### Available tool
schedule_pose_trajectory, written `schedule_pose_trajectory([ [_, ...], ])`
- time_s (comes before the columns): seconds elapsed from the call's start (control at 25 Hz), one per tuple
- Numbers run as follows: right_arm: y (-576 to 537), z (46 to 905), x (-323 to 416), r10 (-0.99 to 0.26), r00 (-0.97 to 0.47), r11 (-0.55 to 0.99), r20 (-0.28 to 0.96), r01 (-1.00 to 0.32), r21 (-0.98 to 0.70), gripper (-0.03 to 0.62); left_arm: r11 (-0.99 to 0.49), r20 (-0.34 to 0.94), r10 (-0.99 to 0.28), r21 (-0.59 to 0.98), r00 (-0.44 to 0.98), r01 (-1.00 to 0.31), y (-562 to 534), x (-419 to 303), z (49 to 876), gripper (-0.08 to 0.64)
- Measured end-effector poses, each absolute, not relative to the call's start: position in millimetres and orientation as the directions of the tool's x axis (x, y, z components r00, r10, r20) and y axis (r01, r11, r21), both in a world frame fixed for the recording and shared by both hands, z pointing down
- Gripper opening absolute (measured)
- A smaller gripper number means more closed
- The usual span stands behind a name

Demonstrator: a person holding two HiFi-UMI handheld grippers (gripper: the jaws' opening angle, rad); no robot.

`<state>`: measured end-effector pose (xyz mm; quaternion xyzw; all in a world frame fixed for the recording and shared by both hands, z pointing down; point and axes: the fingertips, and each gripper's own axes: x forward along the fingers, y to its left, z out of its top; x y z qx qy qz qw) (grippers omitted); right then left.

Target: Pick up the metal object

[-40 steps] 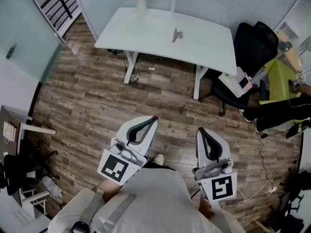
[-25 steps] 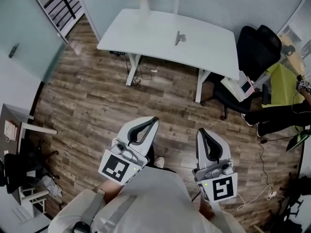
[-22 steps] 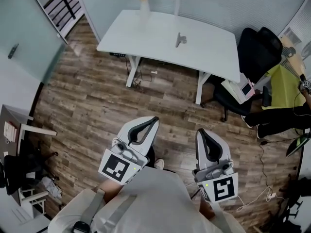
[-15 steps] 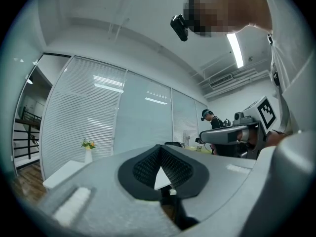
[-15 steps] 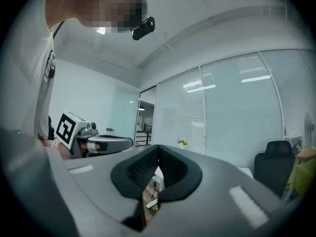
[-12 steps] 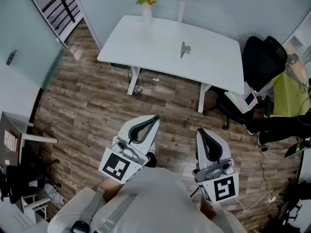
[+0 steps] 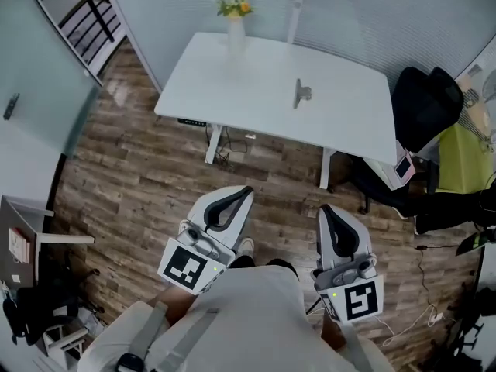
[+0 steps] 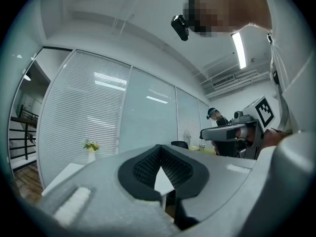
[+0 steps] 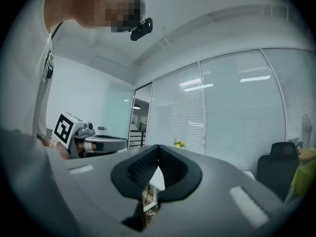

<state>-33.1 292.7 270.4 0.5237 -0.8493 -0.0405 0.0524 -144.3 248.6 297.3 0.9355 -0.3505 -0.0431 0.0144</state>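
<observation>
- Head view, pose: we see both forearms held low in front of the body. Each gripper is level and points ahead toward the white rectangular table (image 7: 256,84).
- The left gripper (image 7: 246,191) angles slightly to the right, and the right gripper (image 7: 326,208) sits beside it. The two are apart from each other, and both are over the brown wood-plank floor (image 7: 132,169), short of the table.
- Head view, task item: the small grey metal object (image 7: 301,94) lies flat on the tabletop, right of centre. It is elongated, with a short lug on one side and a dull silver finish.
- The object is well apart from both grippers and from the white vase of yellow flowers (image 7: 235,23) near the table's far edge. A black office chair (image 7: 425,107) stands off the table's right end.
- Left gripper view: the jaws meet at the tips. The ribbed black pads frame only a small gap, and nothing is held in it. The table's white top shows beyond the jaws. We cannot make out the metal object here.
- Right gripper view: the jaws are likewise closed tip to tip and hold nothing. The table and vase are visible in the distance, and the metal object is too small to discern.
</observation>
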Motion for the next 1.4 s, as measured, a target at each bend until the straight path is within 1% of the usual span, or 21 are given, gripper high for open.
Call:
schedule_pose_trajectory([
  [0.28, 262.5, 276.2, -35.8, -0.907, -0.417, 0.422, 0.066, -0.896, 0.137, 0.003, -0.77, -0.073, -0.638, 0.069, 0.767, -0.634, 215.5, -144.7, 302.2, 0.002],
  [0.6, 228.9, 280.1, -27.0, -0.911, -0.407, 0.411, 0.06, -0.899, 0.149, 0.003, -0.776, -0.076, -0.63, 0.066, 0.773, -0.627, 182.4, -134.2, 306.1, 0.002],
  [1.12, 148.5, 283.5, 19.4, -0.91, -0.409, 0.414, 0.06, -0.9, 0.14, 0.003, -0.777, -0.068, -0.629, 0.06, 0.774, -0.626, 101.2, -86.4, 305.3, 0.002],
  [1.4, 100.2, 282.4, 61.1, -0.909, -0.412, 0.417, 0.06, -0.9, 0.129, 0.003, -0.771, -0.059, -0.637, 0.06, 0.769, -0.634, 54.5, -46.4, 303.9, 0.002],
])
